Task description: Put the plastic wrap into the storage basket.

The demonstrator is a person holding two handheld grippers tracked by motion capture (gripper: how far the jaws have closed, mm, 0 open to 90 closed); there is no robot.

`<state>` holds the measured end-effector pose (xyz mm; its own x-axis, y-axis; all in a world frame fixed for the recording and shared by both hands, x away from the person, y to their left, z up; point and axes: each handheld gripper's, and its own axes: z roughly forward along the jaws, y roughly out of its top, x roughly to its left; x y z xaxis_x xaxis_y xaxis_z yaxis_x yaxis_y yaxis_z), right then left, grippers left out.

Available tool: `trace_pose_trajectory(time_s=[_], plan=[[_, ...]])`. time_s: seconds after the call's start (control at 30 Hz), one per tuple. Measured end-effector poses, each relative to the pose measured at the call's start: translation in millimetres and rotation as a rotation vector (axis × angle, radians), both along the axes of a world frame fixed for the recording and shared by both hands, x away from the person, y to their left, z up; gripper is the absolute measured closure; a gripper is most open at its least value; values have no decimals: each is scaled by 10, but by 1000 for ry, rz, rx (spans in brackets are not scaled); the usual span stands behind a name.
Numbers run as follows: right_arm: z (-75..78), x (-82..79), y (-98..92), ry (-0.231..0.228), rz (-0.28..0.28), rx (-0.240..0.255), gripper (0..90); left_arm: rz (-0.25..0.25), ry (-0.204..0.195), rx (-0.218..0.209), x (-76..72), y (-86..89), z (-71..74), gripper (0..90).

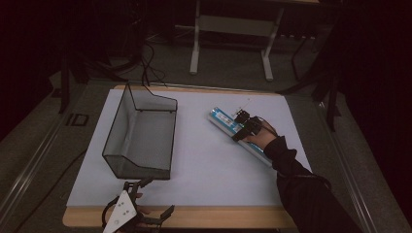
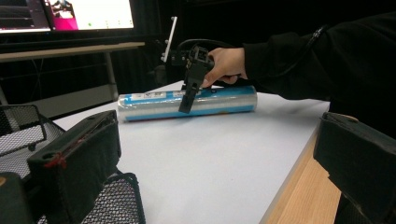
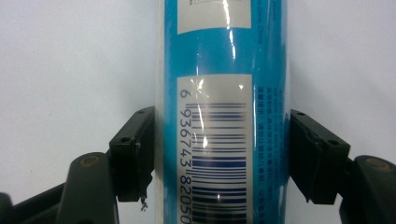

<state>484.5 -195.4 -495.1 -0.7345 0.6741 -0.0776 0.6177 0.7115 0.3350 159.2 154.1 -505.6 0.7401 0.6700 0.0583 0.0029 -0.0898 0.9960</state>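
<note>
While the black wire-mesh basket (image 1: 141, 136) stands on the left half of the white desk (image 1: 204, 160), well apart from the work, nothing lies between it and the blue roll (image 1: 238, 131) wrapped in clear film on the right half. The roll lies flat, slanting from the far middle toward the near right edge. The right gripper (image 1: 243, 127) comes down on it from above, its fingers (image 3: 133, 156) clamped on the roll's two sides at the barcode label, so the roll runs straight up between them. The left gripper (image 1: 141, 201) sits at the desk's near edge just in front of the basket, its fingers (image 2: 74, 172) spread wide apart and grasping nothing.
</note>
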Motion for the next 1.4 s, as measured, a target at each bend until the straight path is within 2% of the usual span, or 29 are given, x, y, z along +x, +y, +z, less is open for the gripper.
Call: trace_pose_trajectory(time_s=[0.23, 0.33, 0.43, 0.53, 0.57, 0.6, 0.63, 0.7, 0.73, 0.8, 0.83, 0.87, 0.93, 0.97, 1.1, 1.17, 1.27, 1.3, 1.37, 1.4], plan=[[-5, 11, -30, 7, 7, 19, 316, -2, -2, 8, -2, -11, -2, 12], [-4, 7, -9, 3, 15, 1, 314, -3, -1, 11, -2, -12, -2, 12], [2, 29, 45, 27, 42, -54, 298, -5, -5, 17, -6, -18, -2, 12], [13, 48, 37, 45, 55, -56, 288, -10, -8, 18, -15, -25, 0, 12], [25, 86, 16, 80, 34, -65, 249, -12, -7, 16, -16, -23, -1, 12], [25, 86, 16, 80, 34, -65, 249, -12, -7, 16, -16, -23, -1, 12], [50, 113, -9, 111, 12, -46, 257, -11, -7, 15, -15, -21, -1, 12], [65, 119, -21, 107, 19, -39, 289, -11, -6, 16, -14, -19, 0, 12], [83, 141, -36, 116, 14, -44, 233, -13, -7, 15, -15, -19, 1, 12], [85, 157, -43, 118, 5, -45, 232, -14, -8, 14, -17, -24, 1, 12], [76, 171, -50, 129, 12, -44, 200, -15, -7, 13, -18, -25, 1, 12], [60, 177, -54, 114, 15, -55, 156, -16, -8, 14, -19, -25, 0, 12], [52, 181, -55, 119, 11, -55, 131, -17, -8, 13, -20, -23, 1, 12], [23, 184, -56, 104, 3, -66, 132, -17, -7, 12, -18, -20, 1, 12], [-29, 176, -49, 99, 14, -100, 125, -21, -3, 12, -12, -21, -3, 12], [-71, 179, -34, 113, 22, -115, 129, -24, -2, 12, -12, -26, -3, 12], [-82, 180, 8, 96, 36, -122, 168, -24, -2, 11, -13, -27, -4, 12], [-81, 182, 23, 105, 41, -114, 221, -24, 0, 13, -12, -26, -5, 12], [-82, 182, 37, 110, 48, -109, 226, -25, 1, 13, -11, -26, -6, 12], [-102, 181, 78, 120, 60, -122, 256, -26, 1, 12, -12, -27, -6, 12]])
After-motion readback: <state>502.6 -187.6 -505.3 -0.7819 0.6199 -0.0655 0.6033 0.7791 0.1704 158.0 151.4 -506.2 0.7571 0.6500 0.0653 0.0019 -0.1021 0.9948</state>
